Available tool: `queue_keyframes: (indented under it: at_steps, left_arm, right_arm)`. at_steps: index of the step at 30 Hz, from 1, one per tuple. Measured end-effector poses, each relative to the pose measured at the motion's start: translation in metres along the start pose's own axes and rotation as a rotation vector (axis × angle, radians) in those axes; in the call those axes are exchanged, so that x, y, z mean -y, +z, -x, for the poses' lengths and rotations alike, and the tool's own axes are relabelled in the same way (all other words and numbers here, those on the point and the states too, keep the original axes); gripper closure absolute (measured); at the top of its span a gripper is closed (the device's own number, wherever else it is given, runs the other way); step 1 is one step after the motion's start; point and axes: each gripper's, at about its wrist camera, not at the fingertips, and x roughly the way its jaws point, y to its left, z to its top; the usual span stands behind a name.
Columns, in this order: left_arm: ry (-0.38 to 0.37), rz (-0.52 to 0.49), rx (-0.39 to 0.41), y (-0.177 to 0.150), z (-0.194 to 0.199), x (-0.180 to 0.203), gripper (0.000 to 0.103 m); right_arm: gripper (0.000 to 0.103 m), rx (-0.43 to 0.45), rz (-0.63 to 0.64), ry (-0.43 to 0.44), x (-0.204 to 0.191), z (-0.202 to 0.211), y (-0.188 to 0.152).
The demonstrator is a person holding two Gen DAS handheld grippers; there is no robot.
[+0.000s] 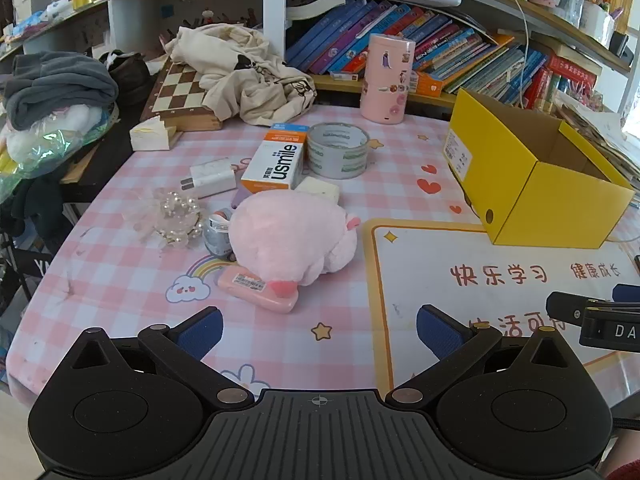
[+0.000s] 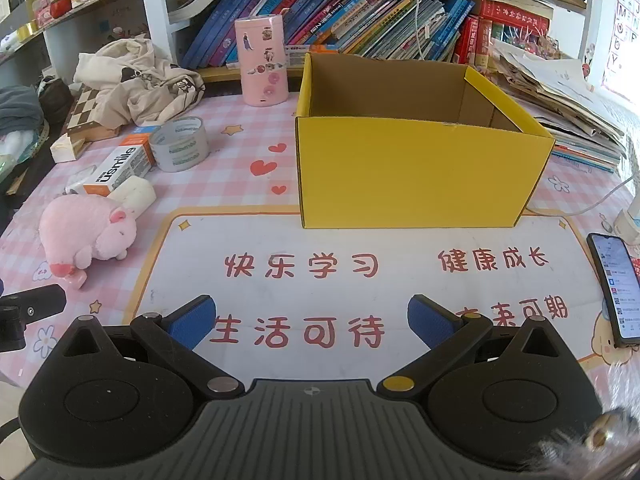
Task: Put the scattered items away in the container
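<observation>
Bare mat (image 2: 320,240) in front of the yellow box (image 2: 416,176) gives free passage; box top open; phone (image 2: 614,288) lies at the mat's right edge

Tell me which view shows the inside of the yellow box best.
The right wrist view: the yellow box sits straight ahead with its open top toward the camera, showing brown inner walls and nothing visible inside. The left wrist view catches the box far right, at an angle, with less of its interior showing.

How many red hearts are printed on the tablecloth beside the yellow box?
3, all left of the yellow box: one farthest back, the biggest just nearer, and a small one nearest. The box may hide more.
</observation>
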Motion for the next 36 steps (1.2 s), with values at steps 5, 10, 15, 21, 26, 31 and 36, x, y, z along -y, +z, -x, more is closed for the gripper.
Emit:
queue_keyframes:
  at_steps: [5,10,15,21,26,31,36]
  left_arm:
    - [-0.016,-0.001,0.007,0.0,0.001,0.002,0.0]
    - [-0.016,-0.011,0.003,0.001,0.0,0.004,0.0]
    - [-0.018,0.01,0.007,0.001,0.002,-0.001,0.0]
    - [-0.037,0.031,-0.009,-0.001,-0.001,-0.006,0.0]
    - [-0.064,0.042,-0.012,-0.002,-0.001,-0.009,0.0]
    - [-0.063,0.045,-0.009,-0.003,-0.001,-0.013,0.0]
    - [-0.103,0.07,0.018,-0.006,0.003,-0.022,0.0]
  right_arm:
    - [0.0,-0.001,-0.001,-0.001,0.0,-0.001,0.0]
    - [0.0,-0.005,0.0,-0.001,0.0,-0.002,0.0]
    - [0.0,-0.008,0.004,0.0,-0.001,-0.003,0.0]
    - [0.0,-0.012,0.01,0.003,-0.004,-0.002,0.001]
    - [0.0,-0.008,0.013,0.017,-0.007,-0.002,0.003]
    - [0.0,-0.017,0.034,0.023,-0.015,-0.004,0.004]
    - [0.0,-0.023,0.054,0.022,-0.021,-0.006,0.004]
